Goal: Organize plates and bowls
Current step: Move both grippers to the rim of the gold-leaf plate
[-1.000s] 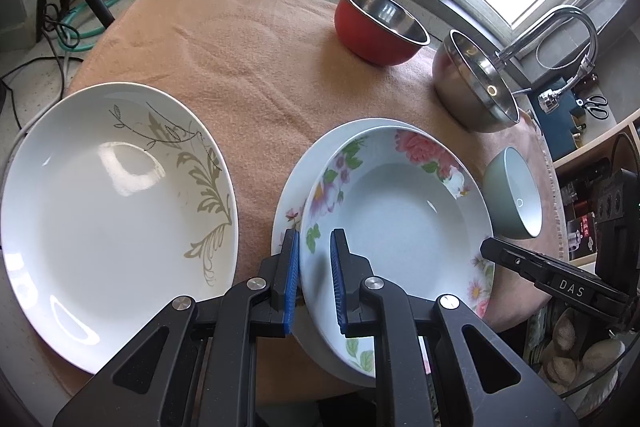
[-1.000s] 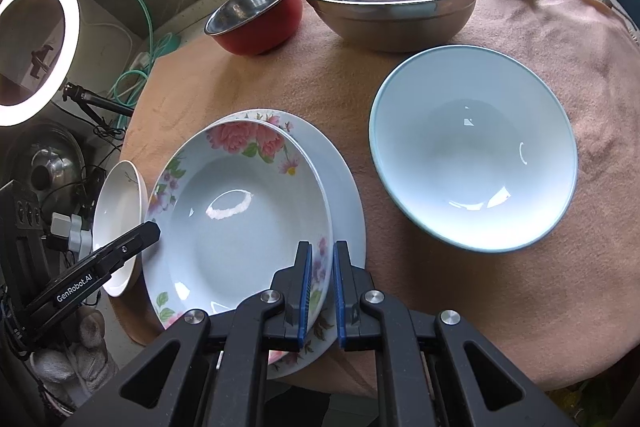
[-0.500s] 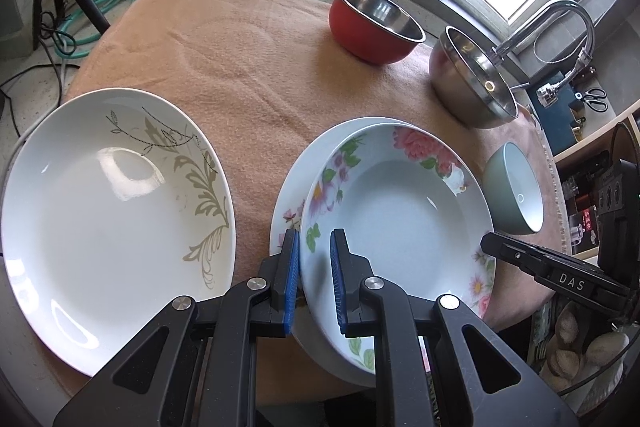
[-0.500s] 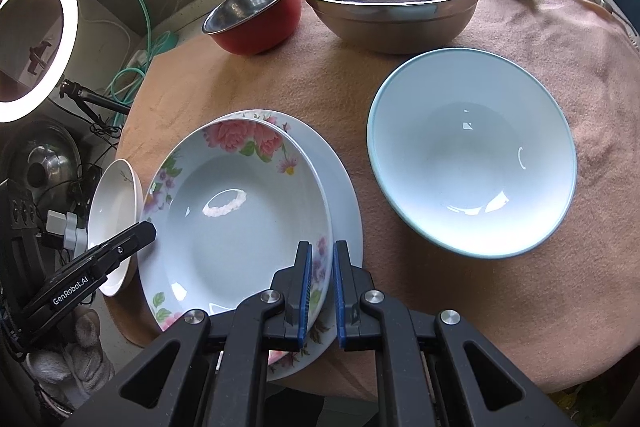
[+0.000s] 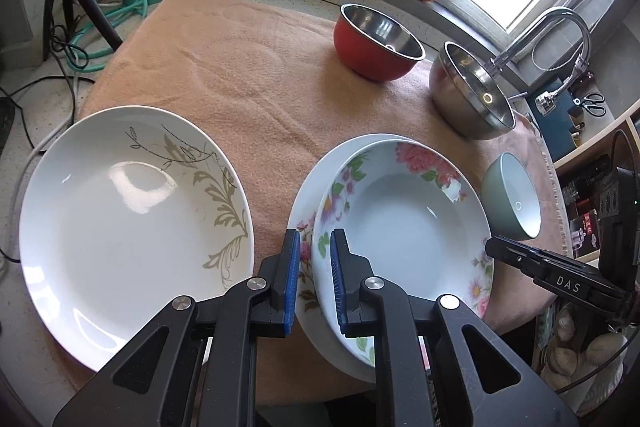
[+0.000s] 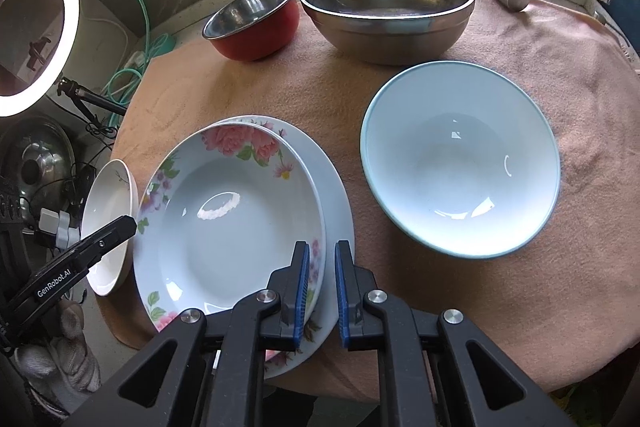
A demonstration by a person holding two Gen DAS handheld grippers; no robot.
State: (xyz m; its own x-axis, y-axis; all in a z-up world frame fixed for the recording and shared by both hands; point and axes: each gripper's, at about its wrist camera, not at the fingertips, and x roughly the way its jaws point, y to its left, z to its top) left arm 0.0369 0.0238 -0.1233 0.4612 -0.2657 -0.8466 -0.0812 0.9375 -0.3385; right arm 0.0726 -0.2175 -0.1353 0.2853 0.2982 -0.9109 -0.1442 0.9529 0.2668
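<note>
Gripping the floral deep plate [image 5: 404, 223] from both sides | left gripper [image 5: 315, 259] pinched its left rim, right gripper [image 6: 321, 267] pinched its right rim | it sat tilted on a flatter floral plate [image 6: 336, 195] | leaf-pattern plate [image 5: 132, 223] just left of it, pale blue bowl [image 6: 460, 159] right, red bowl [image 5: 378, 43] and steel bowl [image 6: 386, 7] beyond

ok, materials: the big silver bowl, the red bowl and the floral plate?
Big silver bowl: looks like brushed stainless steel, with a dull metallic sheen.
Red bowl: steel inside, glossy red coating outside, likely paint or enamel.
Floral plate: probably glazed ceramic, with sharp highlights; melamine is possible.
</note>
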